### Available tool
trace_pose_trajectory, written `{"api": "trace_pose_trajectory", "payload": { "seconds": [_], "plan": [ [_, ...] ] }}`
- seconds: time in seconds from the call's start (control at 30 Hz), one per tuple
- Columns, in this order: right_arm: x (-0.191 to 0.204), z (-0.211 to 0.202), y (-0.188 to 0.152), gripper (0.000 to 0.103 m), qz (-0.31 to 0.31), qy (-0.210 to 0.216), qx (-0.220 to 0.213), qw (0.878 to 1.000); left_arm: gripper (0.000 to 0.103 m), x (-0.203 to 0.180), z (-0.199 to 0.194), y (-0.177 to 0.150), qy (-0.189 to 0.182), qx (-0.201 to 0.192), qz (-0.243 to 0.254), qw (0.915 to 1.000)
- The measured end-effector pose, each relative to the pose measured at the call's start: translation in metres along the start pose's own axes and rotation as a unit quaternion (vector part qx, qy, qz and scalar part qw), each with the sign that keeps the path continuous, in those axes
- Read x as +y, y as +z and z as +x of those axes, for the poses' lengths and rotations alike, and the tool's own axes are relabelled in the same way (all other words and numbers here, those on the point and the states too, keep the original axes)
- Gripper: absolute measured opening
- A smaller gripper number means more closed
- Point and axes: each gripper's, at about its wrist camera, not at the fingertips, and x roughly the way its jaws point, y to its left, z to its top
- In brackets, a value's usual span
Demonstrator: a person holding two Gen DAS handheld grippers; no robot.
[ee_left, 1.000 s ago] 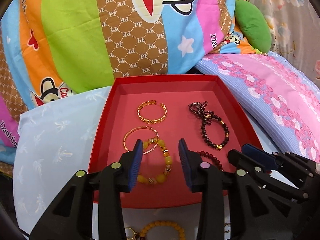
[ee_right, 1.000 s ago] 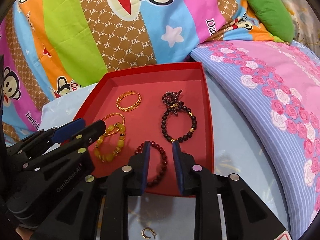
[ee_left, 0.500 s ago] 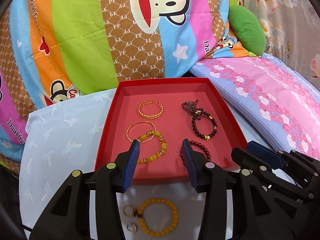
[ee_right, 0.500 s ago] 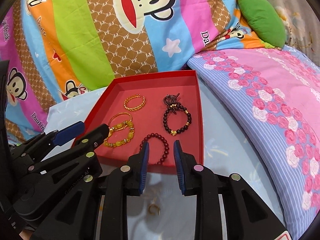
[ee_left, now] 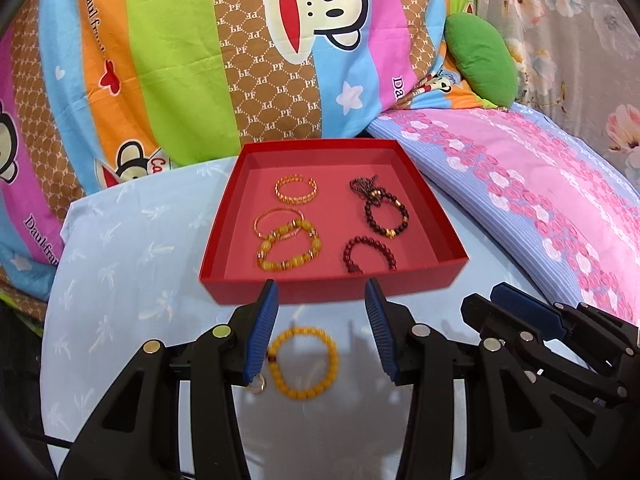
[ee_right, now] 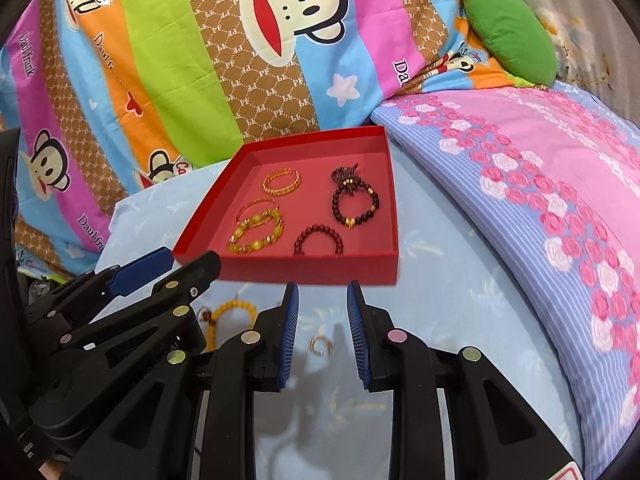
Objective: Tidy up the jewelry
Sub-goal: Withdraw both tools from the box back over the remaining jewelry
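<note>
- So, five pieces already sitting in the red box (ee_left: 332,292): gold chain bangle (ee_left: 296,189) at the back left, thin gold bangle (ee_left: 279,222) touching the chunky yellow bead bracelet (ee_left: 289,247) in front of it, dark bead bracelet with a tassel (ee_left: 385,213) back right, dark red bead bracelet (ee_left: 370,255) front right.
- Still out on the pale blue cloth (ee_left: 120,272), just in front of the box: one yellow bead bracelet (ee_left: 303,362), a small ring (ee_left: 257,385) right beside it, and a small gold ring (ee_right: 320,345) a bit apart.
- Roughly two thirds done by the look of it, three bits left to move.
- Left gripper (ee_left: 322,328) spread, just been opening, nothing between the jaws, hanging above that loose bracelet.
- Right gripper (ee_right: 322,330) parted a narrower gap, empty too, lined up over the gold ring.
- Around it all, striped cartoon quilt (ee_left: 180,60) and pink flowered pillow (ee_left: 540,184).
</note>
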Motion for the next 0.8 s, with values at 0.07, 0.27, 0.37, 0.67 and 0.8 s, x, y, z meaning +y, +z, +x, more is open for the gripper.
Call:
{"api": "trace_pose_trajectory", "payload": {
  "seconds": [0.07, 0.27, 0.37, 0.67, 0.8],
  "plan": [
    [0.001, -0.003, -0.007, 0.026, -0.001, 0.0, 0.003, 1.0, 0.043, 0.0, -0.004, -0.006, -0.001, 0.003, -0.002, 1.0],
    [0.001, -0.005, -0.033, 0.026, -0.003, -0.002, 0.018, 1.0, 0.043, 0.005, -0.008, -0.032, 0.001, 0.019, -0.013, 0.9997],
    [-0.001, 0.0, -0.045, 0.026, -0.004, -0.006, 0.03, 1.0, 0.043, 0.009, -0.005, -0.046, 0.004, 0.032, -0.019, 0.9993],
    [-0.003, 0.021, -0.065, 0.026, -0.004, -0.009, 0.061, 0.998, 0.048, 0.021, 0.008, -0.07, 0.008, 0.059, -0.032, 0.9977],
    [-0.001, 0.03, -0.066, 0.026, -0.008, -0.008, 0.066, 0.998, 0.055, 0.03, 0.01, -0.075, 0.015, 0.061, -0.04, 0.9972]
  ]
}}
